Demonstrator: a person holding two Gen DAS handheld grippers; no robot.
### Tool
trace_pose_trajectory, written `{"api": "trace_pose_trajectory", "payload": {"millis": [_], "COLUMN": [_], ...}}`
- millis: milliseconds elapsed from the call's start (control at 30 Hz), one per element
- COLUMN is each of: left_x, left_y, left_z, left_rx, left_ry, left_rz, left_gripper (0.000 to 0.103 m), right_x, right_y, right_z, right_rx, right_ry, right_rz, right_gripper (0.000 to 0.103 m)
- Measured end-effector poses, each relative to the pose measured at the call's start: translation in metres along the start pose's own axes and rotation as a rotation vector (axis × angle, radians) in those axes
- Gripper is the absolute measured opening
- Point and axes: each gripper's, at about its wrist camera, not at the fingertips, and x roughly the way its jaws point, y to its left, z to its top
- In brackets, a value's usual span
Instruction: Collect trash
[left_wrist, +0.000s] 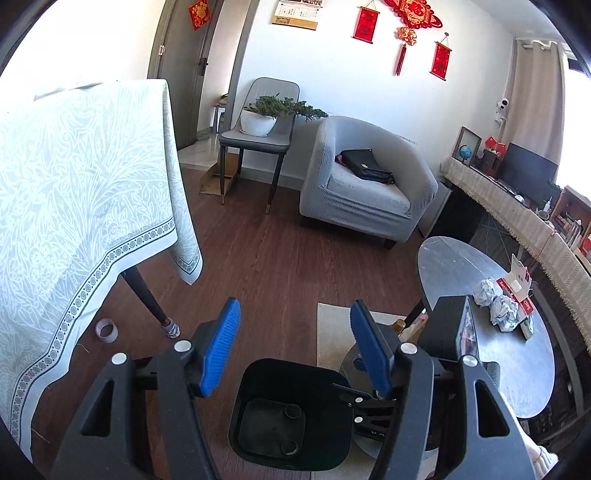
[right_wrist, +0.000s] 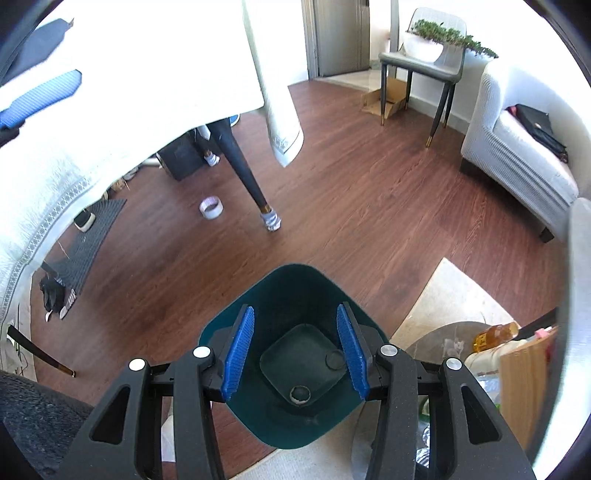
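Dark wood flooring fills both views, and nearest the lens, at the bottom centre, stands a dark bin (right_wrist: 295, 354) with two small round bits on its bottom, the right tongs (right_wrist: 295, 354) spread and empty above its mouth and the left tongs (left_wrist: 295, 347) likewise released beside it. That reads to me as a drop just finished, so the next move calls for a reach to the crumpled paper balls (left_wrist: 495, 302) and the torn red-and-white carton (left_wrist: 517, 291) on the round grey bench (left_wrist: 461, 258) at right. Farther off stand a cloth-draped bench (left_wrist: 74, 192) at left, a roll of tape (right_wrist: 210, 208) on the floor, and a grey armchair (left_wrist: 369, 184).
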Motion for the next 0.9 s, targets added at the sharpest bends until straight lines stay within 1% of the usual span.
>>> {"api": "trace_pose_trajectory", "payload": {"millis": [133,233,400,600,667,700,800,900], "left_x": [-0.001,-0.002,-0.001,0.006,0.010,0.012,0.022,0.032], "left_y": [-0.008,-0.020,-0.041,-0.080,-0.094,-0.099,-0.116,-0.137], "left_z": [0.002,0.004,0.006,0.001,0.000,-0.001,-0.007,-0.013], "left_rx": [0.017,0.035,0.047,0.090,0.110,0.118,0.144,0.168], "left_ry": [-0.022,-0.059,-0.088,-0.102,-0.099,-0.097,-0.071,-0.046], "left_rz": [0.003,0.004,-0.034,-0.097,-0.121,-0.129,-0.167,-0.200], "left_gripper": [0.067,0.070,0.073,0.077,0.078,0.079,0.079,0.081], "right_x": [-0.024,-0.046,-0.082,-0.125,-0.138,-0.144,-0.163,-0.178], "right_y": [-0.009,-0.017,-0.038,-0.075,-0.087,-0.092,-0.111,-0.129], "right_z": [-0.002,-0.004,-0.012,-0.026,-0.032,-0.035,-0.048,-0.061], "right_rx": [0.001,0.005,0.038,0.108,0.129,0.139,0.172,0.195], "right_ry": [-0.046,-0.088,-0.155,-0.223,-0.243,-0.252,-0.278,-0.290], "right_rz": [-0.014,-0.027,-0.068,-0.121,-0.147,-0.158,-0.192,-0.216], "right_gripper": [0.048,0.048,0.052,0.054,0.054,0.057,0.062,0.064]}}
